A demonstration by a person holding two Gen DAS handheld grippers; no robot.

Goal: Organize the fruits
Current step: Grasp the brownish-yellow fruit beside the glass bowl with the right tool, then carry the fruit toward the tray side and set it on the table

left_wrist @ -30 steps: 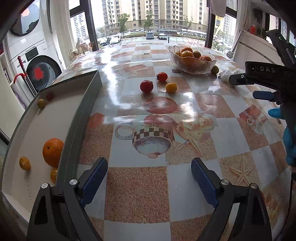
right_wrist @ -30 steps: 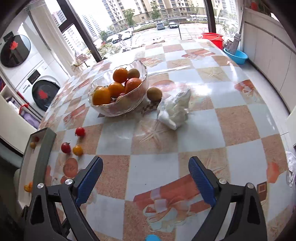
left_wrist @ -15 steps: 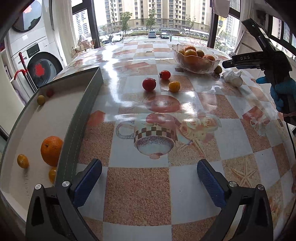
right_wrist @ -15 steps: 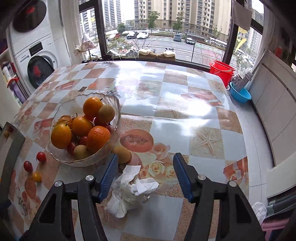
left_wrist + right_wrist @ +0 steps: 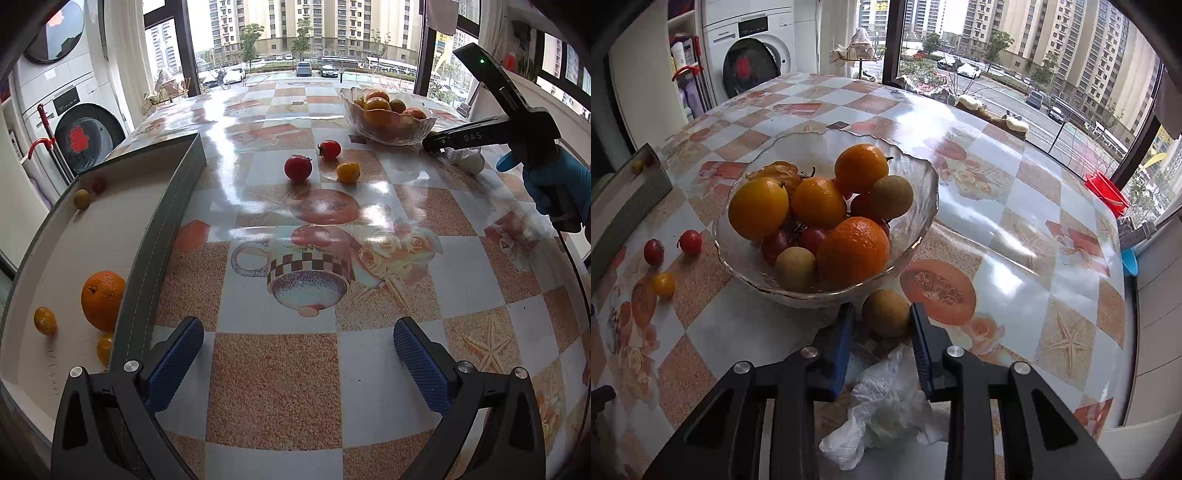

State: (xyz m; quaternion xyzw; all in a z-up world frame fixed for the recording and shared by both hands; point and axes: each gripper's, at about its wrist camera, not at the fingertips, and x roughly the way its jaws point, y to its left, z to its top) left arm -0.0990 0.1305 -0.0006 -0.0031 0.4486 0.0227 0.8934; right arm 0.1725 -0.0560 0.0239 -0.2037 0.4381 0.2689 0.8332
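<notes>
A glass bowl (image 5: 925, 206) piled with oranges, tomatoes and brown fruits stands on the patterned table. Just in front of it lies one round brown fruit (image 5: 886, 313). My right gripper (image 5: 882, 321) has this fruit between its blue pads; the jaws are closing, with a thin gap still showing on the left side. Two red tomatoes (image 5: 297, 167) and a yellow one (image 5: 348, 172) lie loose on the table. A grey tray (image 5: 162, 229) at the left holds an orange (image 5: 103, 299) and several small fruits. Beside the tray, my left gripper (image 5: 295, 354) hangs wide open over bare table.
Crumpled white tissue (image 5: 886, 402) lies under the right gripper's fingers. A blue-gloved hand (image 5: 554, 184) holds the right gripper near the table's right edge. A washing machine (image 5: 85, 136) stands behind the tray, and a red bucket (image 5: 1106, 192) sits beyond the far edge.
The right gripper rolled and swung in to the bowl, and its jaws narrowed around the brown fruit beside it. The left gripper opened slightly wider and stayed put.
</notes>
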